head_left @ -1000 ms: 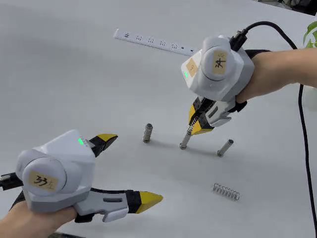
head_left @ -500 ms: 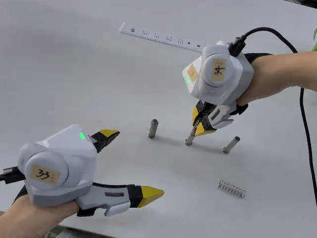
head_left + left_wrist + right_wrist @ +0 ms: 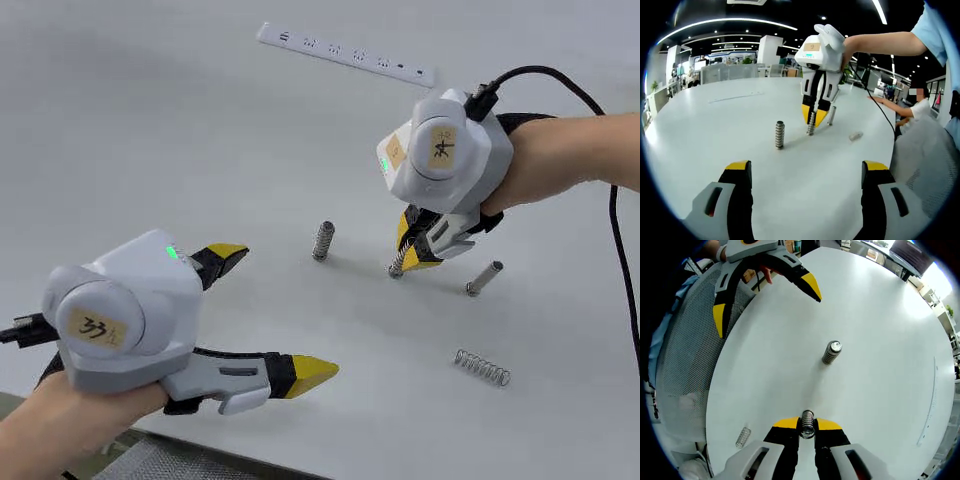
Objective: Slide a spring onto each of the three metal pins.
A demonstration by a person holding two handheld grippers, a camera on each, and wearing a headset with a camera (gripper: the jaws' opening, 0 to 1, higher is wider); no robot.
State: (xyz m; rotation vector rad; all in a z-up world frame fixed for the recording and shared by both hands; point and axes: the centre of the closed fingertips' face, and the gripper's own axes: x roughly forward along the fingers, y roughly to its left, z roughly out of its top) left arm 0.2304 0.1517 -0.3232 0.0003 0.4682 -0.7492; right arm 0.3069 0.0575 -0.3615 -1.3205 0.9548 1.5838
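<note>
Three metal pins stand on the white table. The left pin [image 3: 322, 240] [image 3: 779, 134] [image 3: 830, 352] wears a spring. My right gripper [image 3: 415, 255] [image 3: 815, 116] [image 3: 807, 424] is shut on a second spring [image 3: 807, 421], which sits over the middle pin [image 3: 397, 270] [image 3: 811, 127] with the jaws low near its base. The right pin [image 3: 483, 278] [image 3: 831, 116] is bare. A loose spring [image 3: 482, 367] [image 3: 855, 135] [image 3: 743, 437] lies flat nearer to me. My left gripper [image 3: 270, 310] [image 3: 805, 172] [image 3: 765, 301] is open, holds nothing and hovers well left of the pins.
A white power strip [image 3: 345, 55] lies at the far side of the table. A black cable [image 3: 622, 260] trails from the right gripper down the right side. The table's near edge and a mesh chair [image 3: 170, 465] are below my left hand. A person [image 3: 920, 110] sits at the right.
My right gripper has moved down the middle pin with the spring, so less of the pin shows below the jaws. The left gripper stays open and holds its place.
</note>
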